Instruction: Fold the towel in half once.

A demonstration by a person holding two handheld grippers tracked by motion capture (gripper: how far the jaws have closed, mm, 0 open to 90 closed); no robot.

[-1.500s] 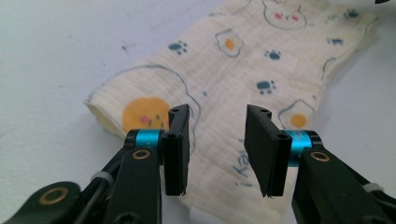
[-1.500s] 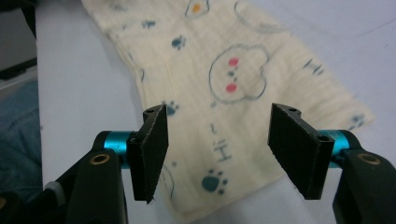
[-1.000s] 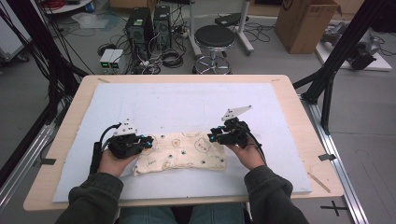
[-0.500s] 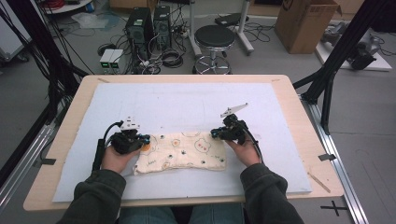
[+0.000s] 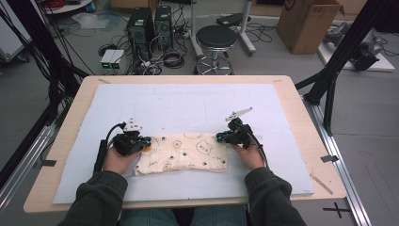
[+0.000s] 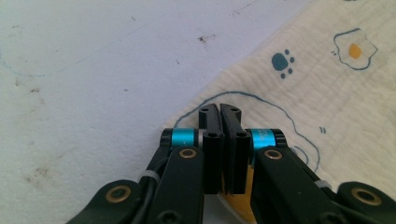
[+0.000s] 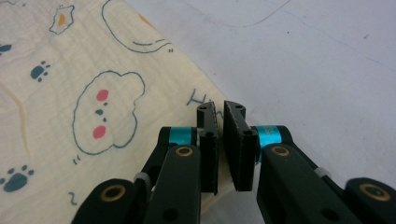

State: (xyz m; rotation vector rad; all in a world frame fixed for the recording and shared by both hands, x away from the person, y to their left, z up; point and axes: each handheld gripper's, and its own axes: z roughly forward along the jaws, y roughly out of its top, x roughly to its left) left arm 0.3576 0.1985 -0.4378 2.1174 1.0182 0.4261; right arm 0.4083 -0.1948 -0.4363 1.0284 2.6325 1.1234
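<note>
The left claw (image 6: 219, 112) is seen clenched in the left gripper view, its two black jaws pressed flat together at the corner of the cream printed cloth (image 6: 327, 88); whether an edge of fabric is pinched between them cannot be told. In the right gripper view, the right claw (image 7: 220, 109) is likewise drawn in, with only a thin slit left between the jaws; over the last second these jaws have been closing. They are set over the cloth's border (image 7: 93, 93), where a blue-lettered hem meets the white mat, and a grip on the fabric cannot be confirmed.

Fine print is given by the gripper views alone: paw marks, a fried egg, a bear face with pink cheeks. The wider layout is given by the high view: the cloth (image 5: 183, 153) is laid flat as a folded oblong on the near part of the mat, with the left claw (image 5: 143, 141) at its left end and the right claw (image 5: 221, 137) at its right end. The mat is carried by a wooden counter (image 5: 301, 117).
</note>
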